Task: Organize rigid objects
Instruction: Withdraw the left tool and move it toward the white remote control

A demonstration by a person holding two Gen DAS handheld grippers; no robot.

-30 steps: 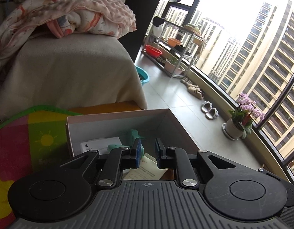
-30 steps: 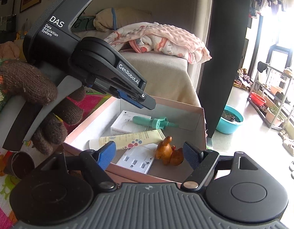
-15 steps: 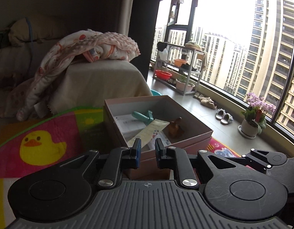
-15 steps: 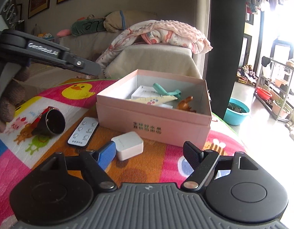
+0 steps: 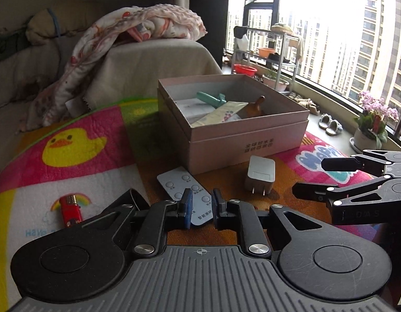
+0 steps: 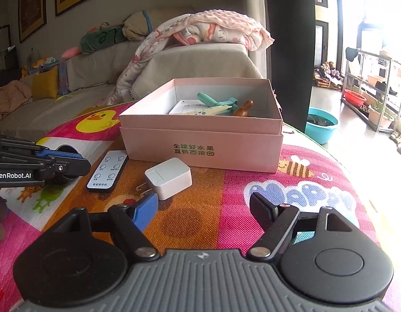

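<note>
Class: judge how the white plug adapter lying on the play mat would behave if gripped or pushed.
The white plug adapter looks rigid and blocky, so probably firm to grip. Its smooth shell may slip. Lying flat on the play mat, it should slide, not roll.

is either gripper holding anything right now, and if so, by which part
Nothing is held. The left gripper is shut and empty above the remote; the right gripper is open near the white charger.

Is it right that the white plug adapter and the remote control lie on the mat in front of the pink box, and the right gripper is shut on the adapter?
Not quite. The right gripper is open and holds nothing; the right wrist view shows the white plug adapter lying free ahead of its blue finger. The adapter and the remote control do lie on the mat in front of the pink box.
</note>
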